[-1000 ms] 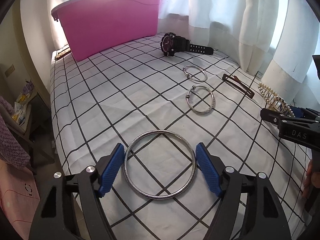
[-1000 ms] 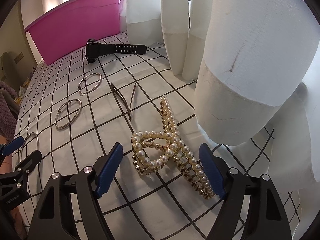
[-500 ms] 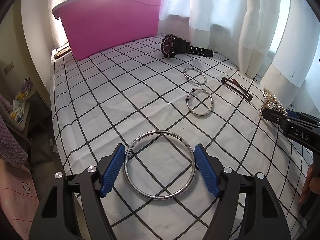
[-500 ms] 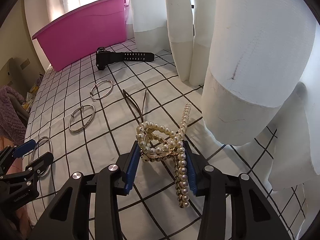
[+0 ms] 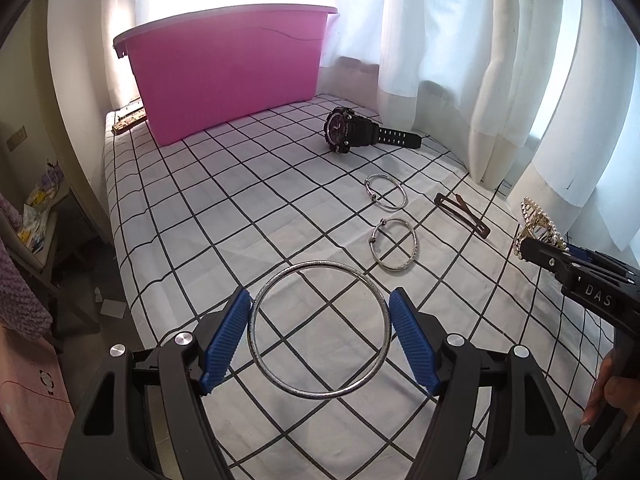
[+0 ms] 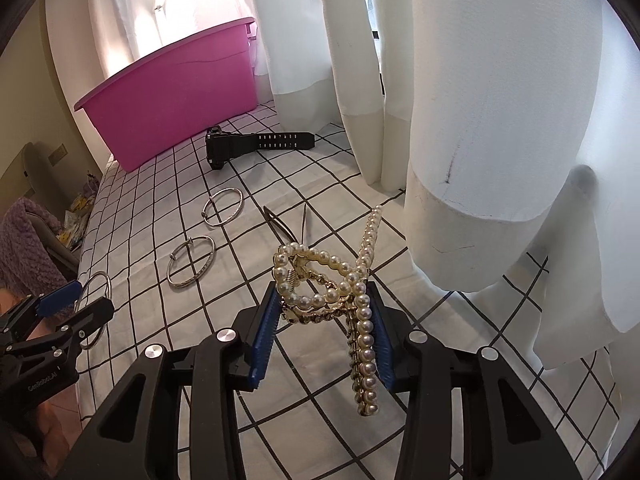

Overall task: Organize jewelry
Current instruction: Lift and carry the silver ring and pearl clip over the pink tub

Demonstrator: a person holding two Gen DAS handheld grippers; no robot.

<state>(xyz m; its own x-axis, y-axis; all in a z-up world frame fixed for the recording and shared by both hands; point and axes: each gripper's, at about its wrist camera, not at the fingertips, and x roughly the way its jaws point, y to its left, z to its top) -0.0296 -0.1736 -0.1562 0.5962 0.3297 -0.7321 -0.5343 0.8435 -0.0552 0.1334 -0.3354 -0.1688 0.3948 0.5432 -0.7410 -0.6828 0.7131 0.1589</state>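
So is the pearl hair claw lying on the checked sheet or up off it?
Up off it. The pearl hair claw sits clamped between the right gripper pads, tilted, its lower end hanging over the checked sheet.

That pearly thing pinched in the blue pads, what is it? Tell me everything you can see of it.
It looks like a claw-style hair clip: gold-coloured metal edged with rows of cream pearl beads, with a coiled spring at its hinge. One looped end sits between the blue pads of the right hand-held gripper, which press on it from both sides. Its long beaded arms slant past them, clear of the checked cloth.
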